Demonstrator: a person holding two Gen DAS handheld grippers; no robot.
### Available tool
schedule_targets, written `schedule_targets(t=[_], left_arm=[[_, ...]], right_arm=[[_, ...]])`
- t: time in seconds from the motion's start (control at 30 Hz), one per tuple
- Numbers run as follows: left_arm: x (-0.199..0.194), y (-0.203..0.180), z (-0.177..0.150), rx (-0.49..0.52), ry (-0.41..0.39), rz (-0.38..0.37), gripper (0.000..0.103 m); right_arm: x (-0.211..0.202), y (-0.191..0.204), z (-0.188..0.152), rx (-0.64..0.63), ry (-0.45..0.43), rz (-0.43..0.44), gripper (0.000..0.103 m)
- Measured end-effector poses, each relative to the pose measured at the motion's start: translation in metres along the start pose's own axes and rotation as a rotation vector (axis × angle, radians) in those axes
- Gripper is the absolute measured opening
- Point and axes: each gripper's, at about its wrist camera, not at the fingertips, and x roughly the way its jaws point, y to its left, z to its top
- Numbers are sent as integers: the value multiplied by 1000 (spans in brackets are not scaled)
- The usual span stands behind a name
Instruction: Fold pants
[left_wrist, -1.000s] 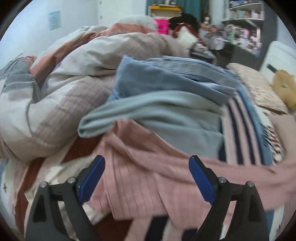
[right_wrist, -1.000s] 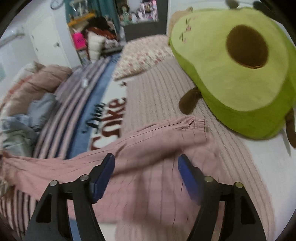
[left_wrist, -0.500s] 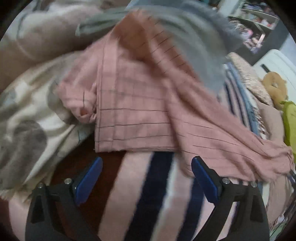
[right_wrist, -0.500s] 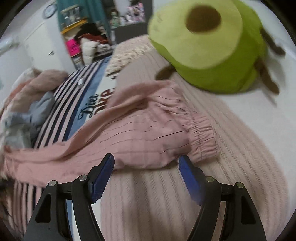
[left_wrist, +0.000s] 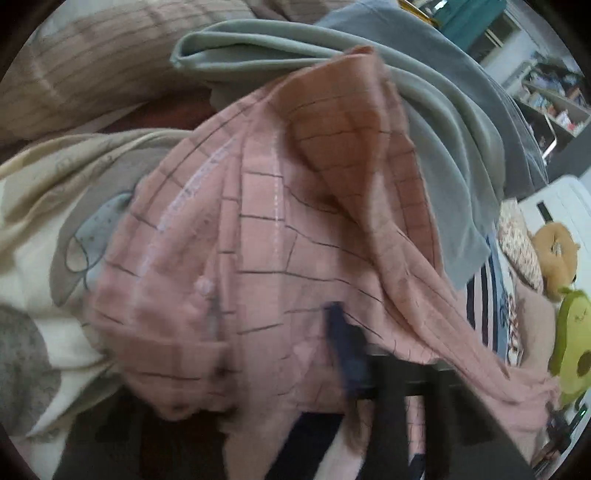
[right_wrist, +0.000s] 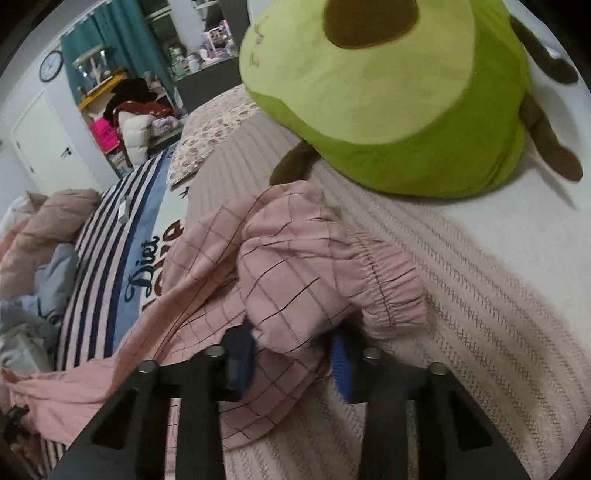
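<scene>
Both jaws have just closed on the pink checked pants (right_wrist: 291, 273) stretched across the bed (right_wrist: 480, 314): right gripper (right_wrist: 291, 354) clamps the waistband, left gripper (left_wrist: 280, 365) the leg end, so folding can start

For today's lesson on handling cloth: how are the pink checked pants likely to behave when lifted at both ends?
The pants will probably sag in the middle: the cloth already bunches and drapes in soft folds. They look thin, so likely light. The right claw has just been closing on the gathered waistband, whose bulk should resist slipping.
</scene>
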Motion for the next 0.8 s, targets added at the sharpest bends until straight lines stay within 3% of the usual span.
schedule_targets(t=[0.07, 0.17, 0.43, 0.53, 0.63, 0.8], left_arm=[[-7, -2, -2, 28, -11, -1, 9], [-21, -3, -5, 57, -49, 22, 4], [-59, -5, 4, 115, -111, 32, 4], [-46, -6, 17, 114, -101, 12, 4], [-36, -9, 22, 149, -90, 62, 4], [-39, 5, 19, 123, -49, -9, 6]], right_arm=[[-12, 6, -5, -31, -42, -7, 14], [-29, 5, -9, -37, -87, -9, 11], [-69, -14, -13, -47, -126, -7, 10], [-79, -21, -16, -69, -125, -17, 10], [-79, -27, -16, -66, -98, -18, 10], [-88, -35, -16, -62, -111, -23, 10]])
